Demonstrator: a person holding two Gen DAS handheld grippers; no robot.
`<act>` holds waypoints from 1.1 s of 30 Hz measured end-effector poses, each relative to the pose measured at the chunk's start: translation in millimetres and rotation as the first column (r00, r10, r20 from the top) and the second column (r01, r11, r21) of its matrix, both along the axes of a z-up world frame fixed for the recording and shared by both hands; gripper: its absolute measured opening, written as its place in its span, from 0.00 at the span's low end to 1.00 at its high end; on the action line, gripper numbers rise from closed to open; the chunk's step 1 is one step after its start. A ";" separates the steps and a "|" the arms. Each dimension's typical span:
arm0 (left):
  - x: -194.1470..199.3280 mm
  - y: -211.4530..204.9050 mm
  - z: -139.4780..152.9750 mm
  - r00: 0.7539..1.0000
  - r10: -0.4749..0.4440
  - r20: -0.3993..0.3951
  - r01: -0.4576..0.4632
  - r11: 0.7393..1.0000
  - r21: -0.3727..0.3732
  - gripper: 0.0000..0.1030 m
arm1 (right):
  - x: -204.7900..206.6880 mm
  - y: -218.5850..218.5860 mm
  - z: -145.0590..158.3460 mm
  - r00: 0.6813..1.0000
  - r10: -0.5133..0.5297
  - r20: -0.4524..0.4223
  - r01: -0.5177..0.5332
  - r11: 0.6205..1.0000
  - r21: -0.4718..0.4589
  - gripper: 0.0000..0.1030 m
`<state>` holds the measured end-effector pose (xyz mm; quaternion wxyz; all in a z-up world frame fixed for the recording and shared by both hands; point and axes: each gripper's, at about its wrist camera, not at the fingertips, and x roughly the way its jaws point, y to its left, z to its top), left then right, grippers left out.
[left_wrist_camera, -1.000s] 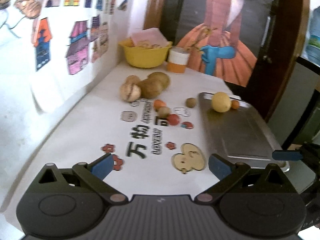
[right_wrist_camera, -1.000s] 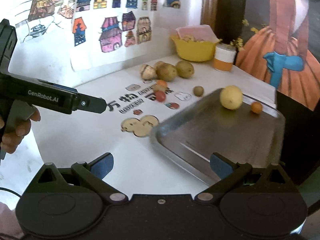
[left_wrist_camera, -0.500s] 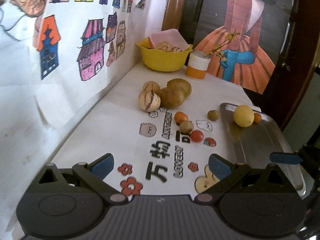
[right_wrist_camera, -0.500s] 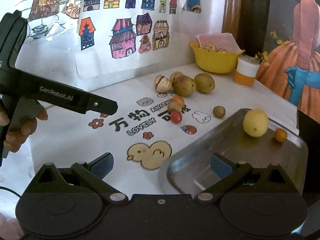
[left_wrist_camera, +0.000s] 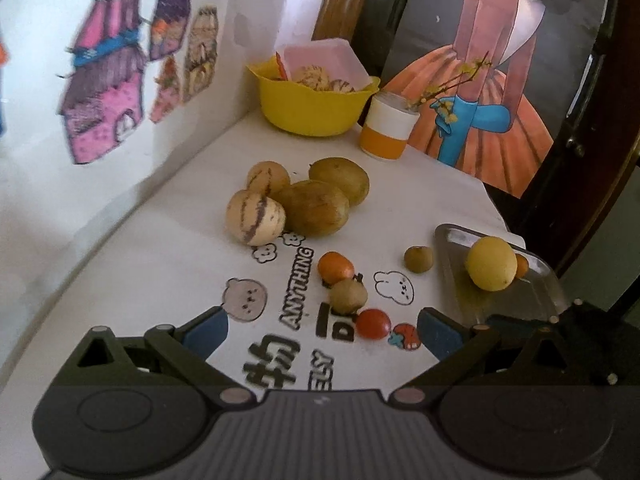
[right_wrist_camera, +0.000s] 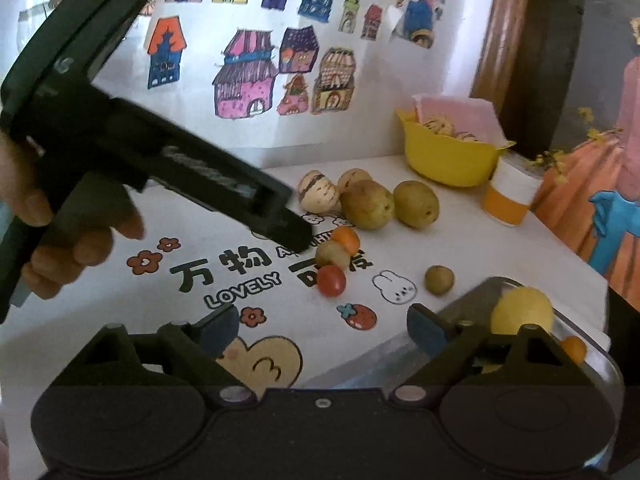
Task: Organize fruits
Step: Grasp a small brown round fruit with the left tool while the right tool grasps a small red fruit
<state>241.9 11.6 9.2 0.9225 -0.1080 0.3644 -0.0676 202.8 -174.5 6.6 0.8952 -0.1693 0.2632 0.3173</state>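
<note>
Fruit lies scattered on printed tablecloth ahead of our left gripper, jaws spread, nothing between them. Just ahead of its fingertips: red tomato, small brown fruit, orange fruit. Farther ahead, cluster of striped melons and brown fruits. Off to its right, metal tray carrying yellow lemon. Our right gripper also spread, empty, its right finger over tray edge.
</note>
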 end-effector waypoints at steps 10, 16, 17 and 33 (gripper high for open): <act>32.4 -1.6 -18.0 0.999 -0.029 -0.041 0.026 0.998 -0.055 0.89 | 34.5 14.5 -16.2 0.997 -0.006 -0.080 0.007 1.000 0.014 0.78; 41.4 -4.0 -22.9 0.996 -0.064 -0.054 0.059 0.995 -0.086 0.70 | 49.1 16.2 -20.6 0.987 -0.025 -0.157 0.032 0.999 0.041 0.56; 42.9 -4.4 -23.6 0.996 -0.068 -0.057 0.063 0.994 -0.091 0.66 | 51.0 15.8 -20.8 0.985 -0.028 -0.168 0.036 0.998 0.049 0.55; 50.2 -0.4 -28.1 0.992 -0.095 -0.077 0.084 0.987 -0.137 0.34 | 62.4 23.2 -19.4 0.979 -0.065 -0.195 0.079 0.995 0.067 0.31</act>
